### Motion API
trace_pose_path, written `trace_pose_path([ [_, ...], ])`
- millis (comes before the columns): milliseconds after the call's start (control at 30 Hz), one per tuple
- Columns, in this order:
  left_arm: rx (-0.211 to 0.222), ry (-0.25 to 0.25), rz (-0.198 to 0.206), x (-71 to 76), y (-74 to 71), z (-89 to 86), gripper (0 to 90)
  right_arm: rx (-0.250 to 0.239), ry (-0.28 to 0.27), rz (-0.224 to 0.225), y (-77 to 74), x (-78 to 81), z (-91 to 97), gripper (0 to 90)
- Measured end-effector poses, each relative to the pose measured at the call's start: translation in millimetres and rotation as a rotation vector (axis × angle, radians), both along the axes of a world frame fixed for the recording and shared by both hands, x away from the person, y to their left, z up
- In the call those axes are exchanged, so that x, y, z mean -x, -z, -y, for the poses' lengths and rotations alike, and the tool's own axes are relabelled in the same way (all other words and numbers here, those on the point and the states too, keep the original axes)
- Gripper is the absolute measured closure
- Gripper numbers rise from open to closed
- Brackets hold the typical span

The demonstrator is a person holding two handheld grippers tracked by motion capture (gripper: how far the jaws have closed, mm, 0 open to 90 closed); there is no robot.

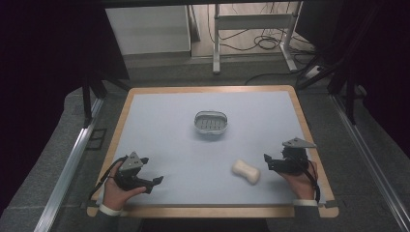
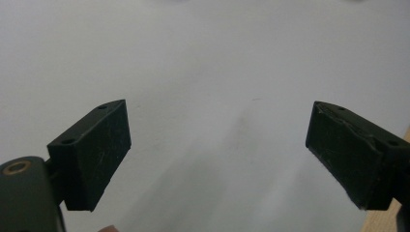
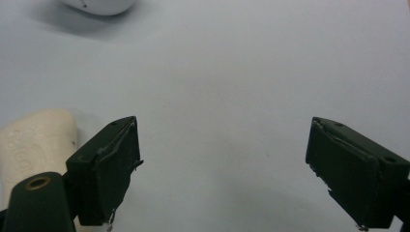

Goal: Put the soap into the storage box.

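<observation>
A cream bar of soap [image 1: 245, 171] lies on the pale blue mat [image 1: 193, 154] toward the front right. A grey oval soap dish [image 1: 211, 123] stands at the mat's middle, with nothing in it. My right gripper [image 1: 268, 163] rests just right of the soap, pointing left, apart from it. In the right gripper view its jaws [image 3: 222, 150] stand wide open with bare mat between them; the soap [image 3: 36, 140] lies outside the left jaw, and the dish's rim [image 3: 99, 5] shows at the top. My left gripper [image 1: 152, 184] sits at the front left, open [image 2: 217, 145] over bare mat.
The mat covers a wooden table whose edge [image 1: 208, 211] runs along the front. Metal rails [image 1: 72, 159] flank the table on both sides. A white table frame [image 1: 251, 29] and cables stand on the floor beyond.
</observation>
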State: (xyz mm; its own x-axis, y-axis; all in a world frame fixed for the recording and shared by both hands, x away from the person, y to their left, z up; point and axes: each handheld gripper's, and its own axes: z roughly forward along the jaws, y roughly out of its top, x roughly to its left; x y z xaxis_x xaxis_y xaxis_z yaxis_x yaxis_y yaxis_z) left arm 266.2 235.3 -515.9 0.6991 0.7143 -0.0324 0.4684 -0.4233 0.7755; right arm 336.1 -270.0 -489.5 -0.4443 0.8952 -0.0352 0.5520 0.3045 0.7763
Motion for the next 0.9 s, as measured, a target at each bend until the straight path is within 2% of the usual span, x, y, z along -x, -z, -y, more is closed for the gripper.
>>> trace_pose_path([
  [67,0.002,-0.001,0.001,0.2,-0.6,-0.8,9.4,0.003,0.002,0.014,-0.2,0.7,0.2,13.5],
  [400,-0.01,0.004,-0.006,-1.1,1.7,1.3,9.3,0.004,0.012,0.001,1.7,-0.3,3.8,14.2],
  [900,-0.009,0.003,-0.007,-1.3,1.9,1.5,9.3,0.027,0.006,0.014,3.4,-0.6,4.9,17.7],
])
